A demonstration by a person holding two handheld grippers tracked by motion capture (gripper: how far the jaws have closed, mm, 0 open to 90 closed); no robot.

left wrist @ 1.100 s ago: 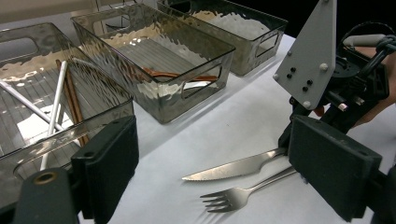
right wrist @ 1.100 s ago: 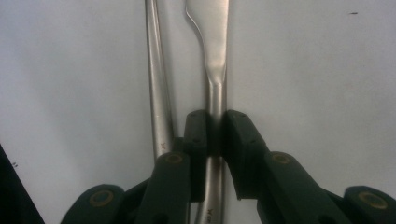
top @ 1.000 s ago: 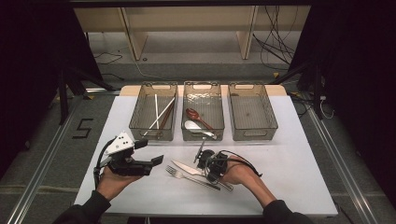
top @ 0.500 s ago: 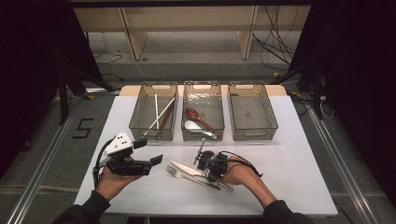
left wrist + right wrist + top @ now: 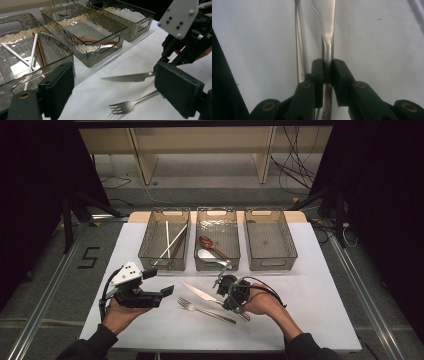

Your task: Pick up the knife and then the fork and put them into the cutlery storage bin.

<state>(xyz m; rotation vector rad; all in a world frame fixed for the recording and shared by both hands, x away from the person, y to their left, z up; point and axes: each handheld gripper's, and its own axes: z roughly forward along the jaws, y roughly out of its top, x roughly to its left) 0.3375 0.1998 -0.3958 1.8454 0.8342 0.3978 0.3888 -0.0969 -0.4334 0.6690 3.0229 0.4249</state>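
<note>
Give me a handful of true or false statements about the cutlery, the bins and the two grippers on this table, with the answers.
1. The right gripper is clamped on the knife handle. True.
2. The fork sits inside the middle bin. False: it lies on the table beside the knife.
3. The left gripper holds the fork. False: its jaws stand wide apart, with nothing in them.
4. The right bin holds no cutlery. True.
5. The left bin contains chopsticks. True.
</note>
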